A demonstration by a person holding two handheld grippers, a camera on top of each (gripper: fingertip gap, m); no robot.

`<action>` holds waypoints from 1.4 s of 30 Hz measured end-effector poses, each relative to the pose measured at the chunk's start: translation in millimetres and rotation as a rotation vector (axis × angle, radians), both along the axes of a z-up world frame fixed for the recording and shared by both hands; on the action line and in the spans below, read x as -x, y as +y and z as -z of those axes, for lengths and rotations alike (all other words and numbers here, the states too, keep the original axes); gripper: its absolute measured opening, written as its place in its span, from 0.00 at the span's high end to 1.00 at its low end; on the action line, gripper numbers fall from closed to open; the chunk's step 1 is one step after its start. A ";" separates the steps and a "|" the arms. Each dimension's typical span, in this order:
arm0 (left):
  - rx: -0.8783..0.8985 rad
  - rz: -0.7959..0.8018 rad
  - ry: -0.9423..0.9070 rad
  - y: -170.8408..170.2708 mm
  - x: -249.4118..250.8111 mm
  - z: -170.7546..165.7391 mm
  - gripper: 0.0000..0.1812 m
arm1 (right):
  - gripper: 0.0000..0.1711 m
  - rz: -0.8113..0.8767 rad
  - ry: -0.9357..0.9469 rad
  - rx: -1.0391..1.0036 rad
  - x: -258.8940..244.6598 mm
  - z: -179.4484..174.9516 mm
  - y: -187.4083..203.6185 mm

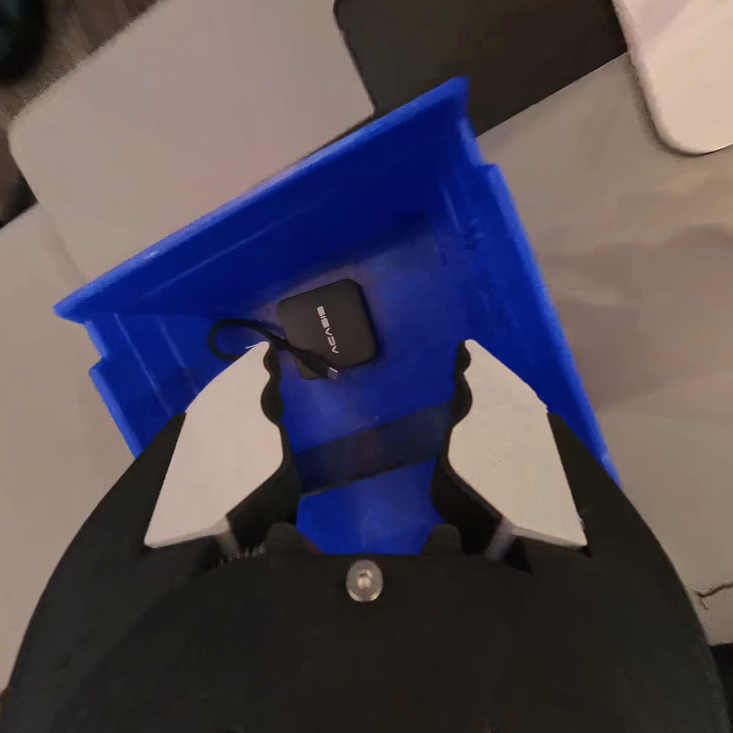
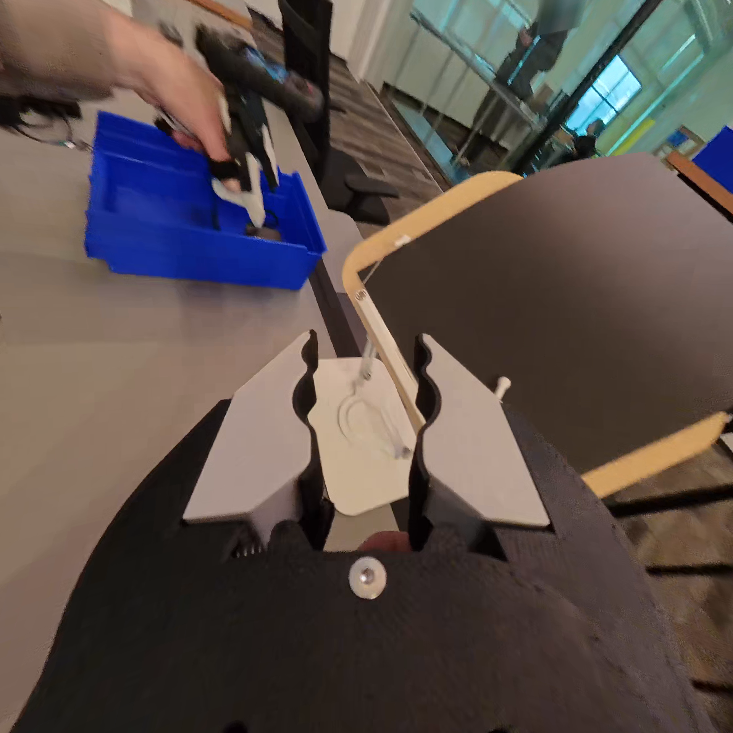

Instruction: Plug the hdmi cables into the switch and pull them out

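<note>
Grey table point(image 1: 166, 150) carries blue bin point(image 1: 357, 222); switch point(image 1: 327, 323) lies frame centre, inside bin; left gripper point(image 1: 365, 353) poised above, fingers wide, empty, likely to grab; right gripper point(image 2: 367, 345) narrower, idle over white plate point(image 2: 357, 448), lower centre; hdmi cables unseen

Switch point(image 1: 327, 323) corner behind short cable point(image 1: 277, 343)

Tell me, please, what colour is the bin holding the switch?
The bin is bright blue, shown best in the left wrist view.

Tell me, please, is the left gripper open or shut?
Open: the left gripper has its fingers spread apart above the switch in the blue bin, holding nothing.
</note>
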State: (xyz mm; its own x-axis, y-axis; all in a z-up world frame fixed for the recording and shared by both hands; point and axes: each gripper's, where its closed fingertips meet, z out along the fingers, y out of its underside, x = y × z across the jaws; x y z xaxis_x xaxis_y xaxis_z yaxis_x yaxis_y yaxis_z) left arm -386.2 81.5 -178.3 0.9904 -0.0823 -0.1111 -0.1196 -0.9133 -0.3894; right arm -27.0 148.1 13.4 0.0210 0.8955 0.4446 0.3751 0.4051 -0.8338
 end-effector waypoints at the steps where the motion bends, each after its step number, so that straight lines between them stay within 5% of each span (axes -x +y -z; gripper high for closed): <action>1: 0.068 -0.005 0.022 1.7 6.9 12.8 0.53 | 0.73 -0.014 0.017 0.011 4.0 3.4 -1.3; 9: 0.480 0.069 0.251 -2.4 42.8 72.2 0.50 | 0.75 -0.033 0.057 0.074 2.6 31.2 4.4; 13: 0.433 0.009 0.118 9.6 38.1 86.7 0.60 | 0.75 -0.022 0.071 0.068 -1.4 30.7 9.1; 19: 0.357 0.009 0.068 9.2 38.6 84.1 0.61 | 0.75 -0.022 0.072 0.085 -0.7 34.8 10.1; 27: -0.059 0.121 0.353 8.3 29.6 -14.1 0.61 | 0.72 -0.073 0.089 0.187 13.0 33.0 -8.4; 33: -0.466 0.457 0.841 -13.8 -65.2 -121.3 0.62 | 0.74 -0.201 0.167 0.372 60.1 22.5 -59.4; 42: -0.745 0.757 1.169 -40.2 -233.4 -143.5 0.62 | 0.70 -0.270 0.064 0.560 109.5 40.4 -117.1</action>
